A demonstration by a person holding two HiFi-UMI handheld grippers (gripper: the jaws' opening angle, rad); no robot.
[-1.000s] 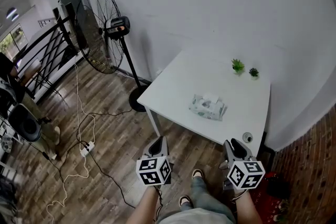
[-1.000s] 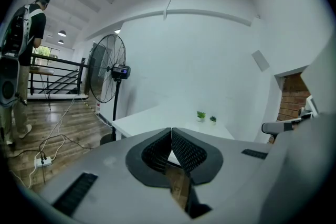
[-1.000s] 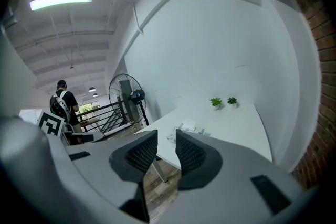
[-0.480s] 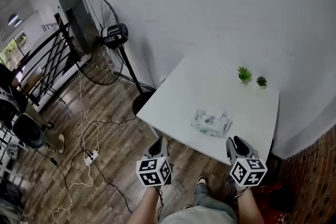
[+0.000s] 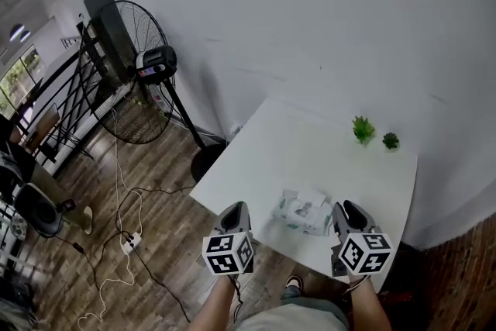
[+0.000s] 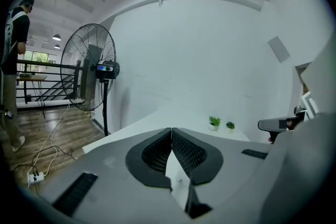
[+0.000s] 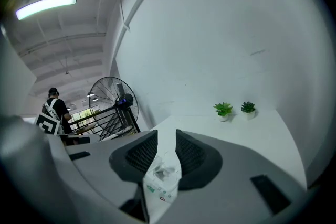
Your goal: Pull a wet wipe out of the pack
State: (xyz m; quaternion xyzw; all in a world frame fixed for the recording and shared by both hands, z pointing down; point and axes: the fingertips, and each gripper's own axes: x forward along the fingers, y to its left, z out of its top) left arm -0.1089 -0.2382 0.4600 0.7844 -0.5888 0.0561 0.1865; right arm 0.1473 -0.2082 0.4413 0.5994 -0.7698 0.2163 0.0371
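White wall ahead of both tools, wood floor below and off to the left gripper's side. White table right in front of the tools, near edge under their tips. Big pedestal fan well left of the left gripper, black railing past it. A person stands far left by the railing.

Left gripper: jaws shut tip to tip, nothing in them, pads meeting at the front. It sits at the table's near edge, left of the pack.

Right gripper: jaws parted a moderate gap, gripping nothing. Wet wipe pack lies flat on the table between the two tools, just beside the right gripper's left side, apart from the left one. From the right gripper view the pack shows low in the gap, pads not pressed on it; can't tell if it touches.

Two small potted plants at the table's far side, ahead of the right gripper. Power strip with cables on the floor, left of the left gripper.
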